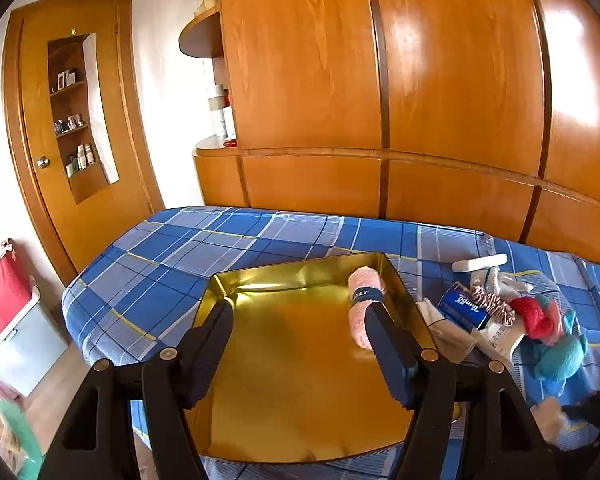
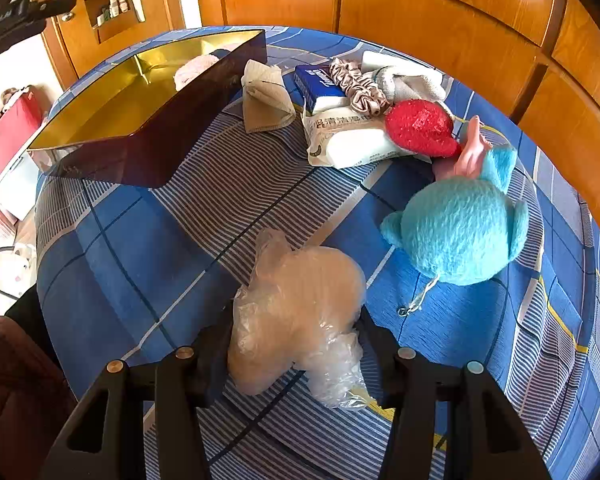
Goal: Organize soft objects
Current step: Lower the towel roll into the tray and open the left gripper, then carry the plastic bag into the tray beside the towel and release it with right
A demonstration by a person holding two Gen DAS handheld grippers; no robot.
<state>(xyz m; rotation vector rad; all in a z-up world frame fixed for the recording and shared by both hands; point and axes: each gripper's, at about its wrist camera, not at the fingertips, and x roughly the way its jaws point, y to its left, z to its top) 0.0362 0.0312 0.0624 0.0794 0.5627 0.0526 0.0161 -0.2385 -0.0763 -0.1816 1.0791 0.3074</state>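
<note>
**Pink towel lies in the tin; wrapped bundle sits between the right jaws**

On the left, the left gripper (image 1: 300, 344) hangs above the gold-lined tin (image 1: 284, 360) with its jaws spread and nothing between them. The rolled pink towel (image 1: 365, 304) lies inside the tin against its right wall, partly hidden behind the right-hand finger but apparently free of it. That placement looks deliberate: tucked along the wall, the roll leaves the rest of the tin floor free for more items. The tin itself rests on the blue plaid bedspread (image 1: 172, 264), near the bed's left end.

Just right of the tin, the unsorted pile waits in a loose cluster: a folded beige cloth (image 2: 265, 98), a blue tissue pack (image 2: 316, 78), a satin scrunchie (image 2: 358, 90), a white wipes packet (image 2: 350, 138), a red sponge-like pad (image 2: 420, 128) and, nearest, a turquoise plush toy (image 2: 462, 232). They lie close to the tin, probably so each transfer is short.

Further right and nearer the camera, the right gripper (image 2: 296, 344) points steeply down at a pale soft bundle in clear plastic wrap (image 2: 300, 312). The bundle sits on the bedspread between the two fingers, which flank it closely; the plastic hides the pads, so I cannot tell whether they actually press it. My judgement is that this bundle is the next item bound for the tin.
</note>
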